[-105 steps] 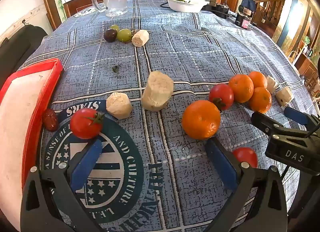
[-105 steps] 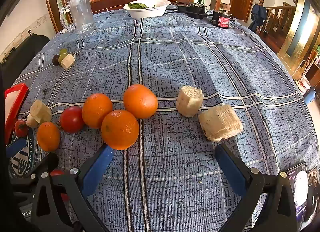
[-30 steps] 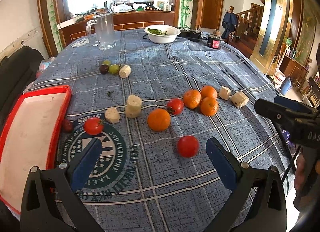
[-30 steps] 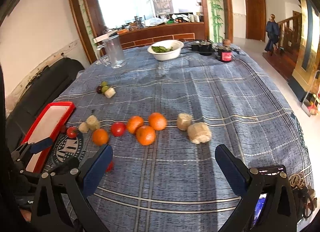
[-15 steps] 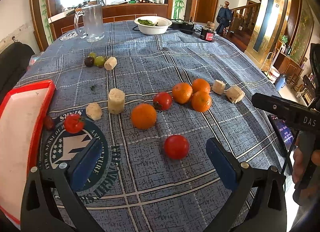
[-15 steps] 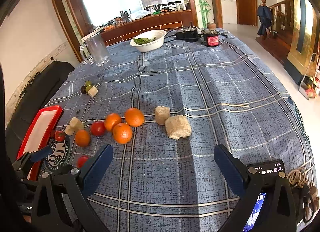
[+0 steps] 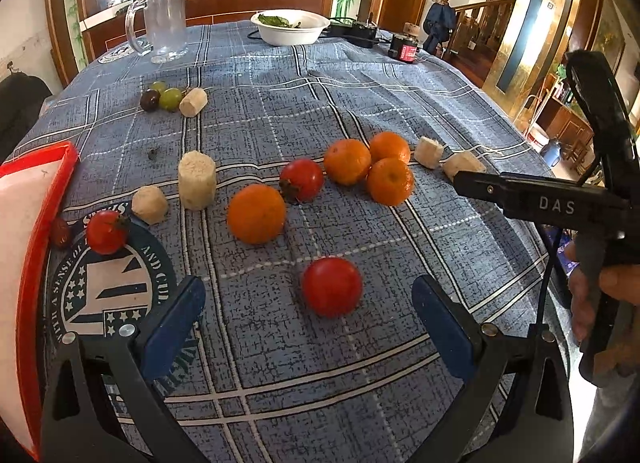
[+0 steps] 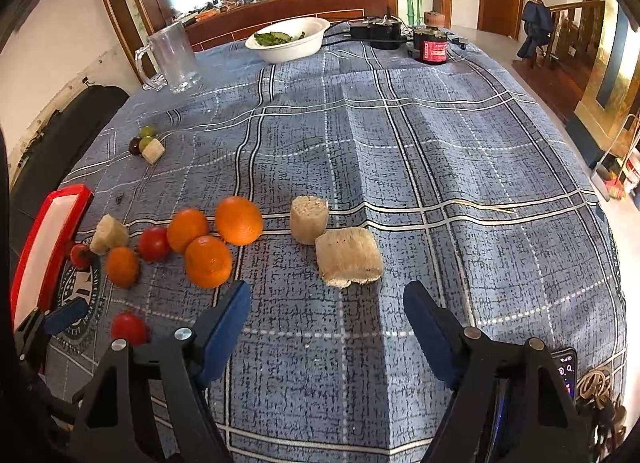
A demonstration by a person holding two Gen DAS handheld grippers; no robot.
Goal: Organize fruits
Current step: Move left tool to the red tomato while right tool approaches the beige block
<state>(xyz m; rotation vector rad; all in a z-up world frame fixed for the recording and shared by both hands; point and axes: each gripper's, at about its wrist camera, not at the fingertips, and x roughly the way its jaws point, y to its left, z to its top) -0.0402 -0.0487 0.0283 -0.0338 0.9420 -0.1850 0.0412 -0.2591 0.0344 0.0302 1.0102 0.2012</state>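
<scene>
Fruit lies on a blue plaid tablecloth. In the left wrist view my left gripper [image 7: 308,311] is open and empty, with a red tomato [image 7: 332,286] just ahead between its fingers. Beyond lie an orange [image 7: 256,213], another tomato [image 7: 302,180], three oranges [image 7: 347,161] and pale cut pieces [image 7: 197,179]. A red tray [image 7: 36,199] is at the left. In the right wrist view my right gripper [image 8: 327,305] is open and empty, just short of a pale cut chunk [image 8: 348,257]; the orange cluster [image 8: 209,261] lies to its left.
Grapes and a pale piece [image 7: 172,99] lie farther back left. A glass mug [image 7: 164,25], a white bowl of greens [image 7: 290,27] and a red-labelled can [image 8: 434,47] stand at the far edge. A phone [image 8: 564,375] lies at the near right edge.
Both grippers have come down and forward toward the table since half a second ago. The tomato now sits closer between the left fingers, and the pale chunk closer to the right fingers.
</scene>
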